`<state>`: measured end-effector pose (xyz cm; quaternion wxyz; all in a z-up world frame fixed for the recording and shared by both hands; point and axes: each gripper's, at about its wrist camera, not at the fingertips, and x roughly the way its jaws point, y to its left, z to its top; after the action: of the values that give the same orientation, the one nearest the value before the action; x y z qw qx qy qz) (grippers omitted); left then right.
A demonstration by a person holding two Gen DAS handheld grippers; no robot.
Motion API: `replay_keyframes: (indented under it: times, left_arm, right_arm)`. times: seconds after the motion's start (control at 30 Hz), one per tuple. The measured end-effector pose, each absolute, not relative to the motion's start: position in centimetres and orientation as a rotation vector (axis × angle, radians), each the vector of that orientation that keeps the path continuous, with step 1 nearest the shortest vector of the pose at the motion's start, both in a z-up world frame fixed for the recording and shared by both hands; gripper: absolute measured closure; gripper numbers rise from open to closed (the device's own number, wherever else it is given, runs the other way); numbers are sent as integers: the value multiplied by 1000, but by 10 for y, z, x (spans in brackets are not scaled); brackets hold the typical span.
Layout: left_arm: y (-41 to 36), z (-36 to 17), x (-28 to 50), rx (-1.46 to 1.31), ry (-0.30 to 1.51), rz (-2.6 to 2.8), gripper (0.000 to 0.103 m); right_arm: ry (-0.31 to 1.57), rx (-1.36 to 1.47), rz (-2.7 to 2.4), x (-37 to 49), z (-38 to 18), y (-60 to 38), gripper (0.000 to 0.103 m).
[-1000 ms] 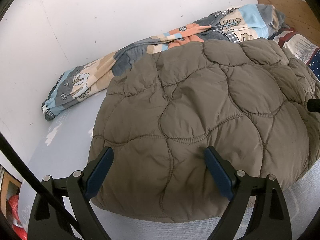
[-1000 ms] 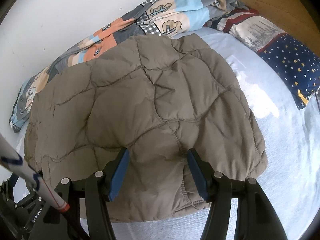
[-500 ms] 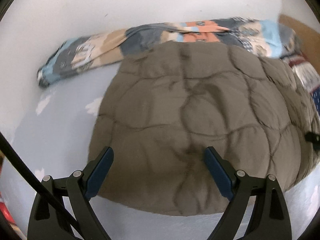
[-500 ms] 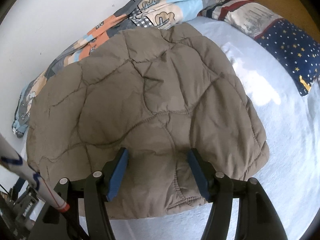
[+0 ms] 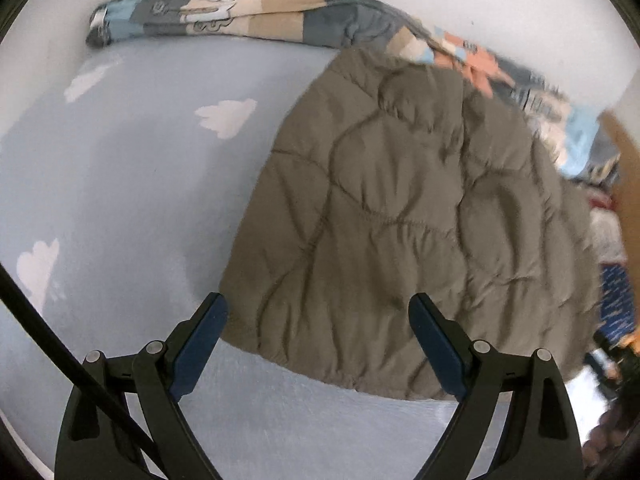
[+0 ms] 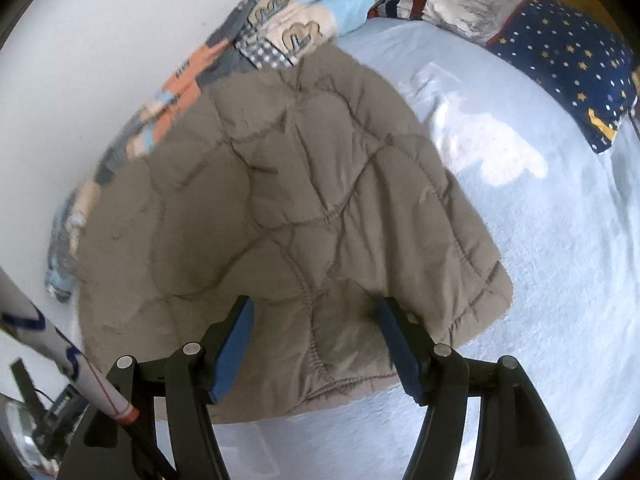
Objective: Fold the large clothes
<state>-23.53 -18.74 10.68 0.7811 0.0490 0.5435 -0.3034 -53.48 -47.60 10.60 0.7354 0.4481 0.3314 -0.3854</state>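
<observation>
A brown quilted jacket (image 5: 404, 220) lies folded into a thick bundle on the pale blue bed sheet (image 5: 120, 200). In the left wrist view my left gripper (image 5: 318, 312) hovers open over the jacket's near left corner, nothing between its fingers. In the right wrist view the same jacket (image 6: 304, 208) fills the middle. My right gripper (image 6: 316, 314) stands above its near hem. Its jaws are opening and the pads do not press on the cloth.
A patchwork duvet (image 5: 248, 12) lies bunched along the white wall behind the jacket. A star-print pillow (image 6: 568, 56) and a striped pillow (image 6: 448, 0) sit at the head of the bed. Bare sheet (image 6: 540, 240) spreads to the jacket's right. A wooden headboard (image 5: 628, 184) stands at the far right.
The left gripper has swung left and rolled, so the jacket now sits right of centre with more bare sheet showing. The right gripper has shifted slightly and its jaws have widened.
</observation>
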Motion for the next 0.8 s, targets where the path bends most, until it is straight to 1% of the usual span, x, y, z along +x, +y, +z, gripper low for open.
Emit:
replay_keyframes:
  times: [0.07, 0.17, 0.2, 0.33, 0.4, 0.6, 0.8]
  left_arm:
    - [-168, 111, -230, 12, 1224, -664, 12]
    - [-143, 108, -219, -116, 1309, -661, 12]
    - [-131, 104, -215, -180, 1342, -663, 12]
    - [-94, 84, -203, -459, 1467, -691, 12]
    - [-83, 75, -203, -562, 1500, -703, 12]
    - [-88, 58, -199, -722, 1514, -729, 12]
    - [-118, 39, -203, -746, 1518, -722, 12]
  right_arm:
    - [686, 988, -847, -546, 117, -473, 34]
    - [634, 1012, -894, -574, 124, -467, 30]
    - [619, 1036, -910, -586, 123, -467, 29]
    - [565, 1146, -955, -624, 113, -470, 27]
    - [527, 1211, -963, -640, 107, -471, 27]
    - [388, 1419, -915, -669, 83, -477, 26]
    - [339, 1541, -815, -660, 61, -484, 25]
